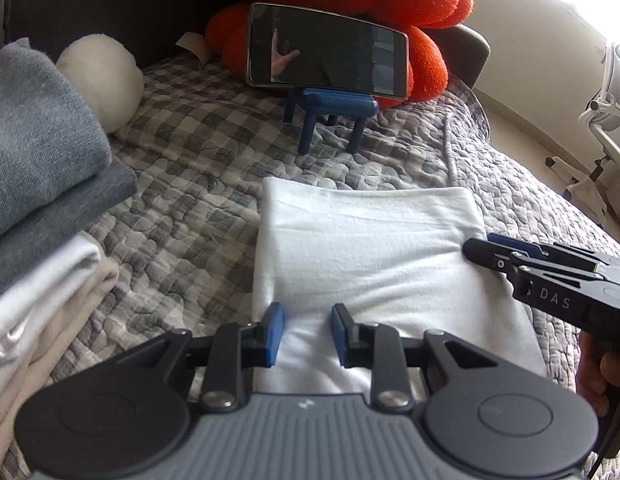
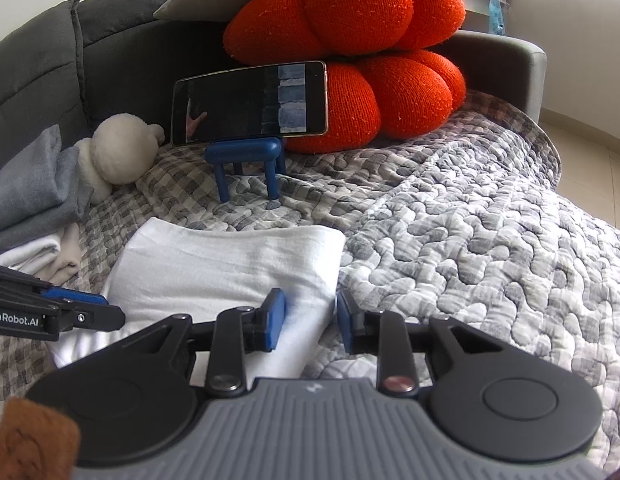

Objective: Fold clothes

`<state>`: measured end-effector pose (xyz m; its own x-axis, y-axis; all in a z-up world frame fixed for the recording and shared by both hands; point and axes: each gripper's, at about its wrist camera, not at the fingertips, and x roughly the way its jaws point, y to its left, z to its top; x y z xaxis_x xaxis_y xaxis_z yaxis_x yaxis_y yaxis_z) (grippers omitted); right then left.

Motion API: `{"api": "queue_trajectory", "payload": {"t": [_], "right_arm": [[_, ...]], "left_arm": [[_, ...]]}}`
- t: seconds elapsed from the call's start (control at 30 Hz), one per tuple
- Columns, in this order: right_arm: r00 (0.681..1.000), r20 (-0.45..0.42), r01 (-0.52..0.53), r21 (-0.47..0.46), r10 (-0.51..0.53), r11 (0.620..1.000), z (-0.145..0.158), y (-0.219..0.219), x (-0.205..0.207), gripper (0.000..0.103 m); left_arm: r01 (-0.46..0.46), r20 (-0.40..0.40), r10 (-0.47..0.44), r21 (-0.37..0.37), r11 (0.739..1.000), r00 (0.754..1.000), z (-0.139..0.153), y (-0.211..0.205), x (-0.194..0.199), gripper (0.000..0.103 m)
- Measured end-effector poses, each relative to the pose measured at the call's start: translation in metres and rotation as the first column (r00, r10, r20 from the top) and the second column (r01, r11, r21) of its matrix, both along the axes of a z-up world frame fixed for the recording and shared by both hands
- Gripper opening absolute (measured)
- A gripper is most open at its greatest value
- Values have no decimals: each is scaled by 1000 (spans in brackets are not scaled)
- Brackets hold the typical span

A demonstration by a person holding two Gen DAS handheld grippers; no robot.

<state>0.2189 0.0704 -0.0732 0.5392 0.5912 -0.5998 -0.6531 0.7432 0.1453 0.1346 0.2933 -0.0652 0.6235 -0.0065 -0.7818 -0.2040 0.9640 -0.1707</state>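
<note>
My left gripper (image 1: pixel 307 334) hangs parted, unclamped, over the folded white cloth (image 1: pixel 366 240). My right gripper (image 2: pixel 311 322) is parted too, the cloth's edge between its jaws, ungripped.

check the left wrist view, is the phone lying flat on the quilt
No. The phone stands on its long edge, propped on a small blue stand above the quilt, leaning back against the orange cushion.

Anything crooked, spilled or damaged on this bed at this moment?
Nothing stands out. The folded white cloth lies flat and squared on the grey checked quilt, the stack of folded grey, white and beige clothes sits tidy beside it, and the black phone rests on its small blue stand.
</note>
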Motion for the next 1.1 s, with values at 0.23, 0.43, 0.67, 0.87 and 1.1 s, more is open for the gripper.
{"api": "queue_trajectory", "payload": {"t": [0.23,0.43,0.67,0.87,1.1], "right_arm": [[1000,8,30,13,-30,999,2,-4,3,29],[998,-37,46,38,-44,998,4,-4,3,29],[963,-265,100,149,-58,984,5,-24,13,29],[918,-394,124,188,-40,974,4,-37,4,29],[880,-475,121,208,-8,971,0,-44,-9,29]], "left_arm": [[-2,0,2,-7,1000,1000,0,1,-1,28],[-3,-2,3,-8,1000,1000,0,1,-1,28],[-4,-3,4,-10,1000,1000,0,1,0,28],[-4,-3,4,-11,1000,1000,0,1,-1,28],[-5,-2,5,-13,1000,1000,-1,2,-1,28]]}}
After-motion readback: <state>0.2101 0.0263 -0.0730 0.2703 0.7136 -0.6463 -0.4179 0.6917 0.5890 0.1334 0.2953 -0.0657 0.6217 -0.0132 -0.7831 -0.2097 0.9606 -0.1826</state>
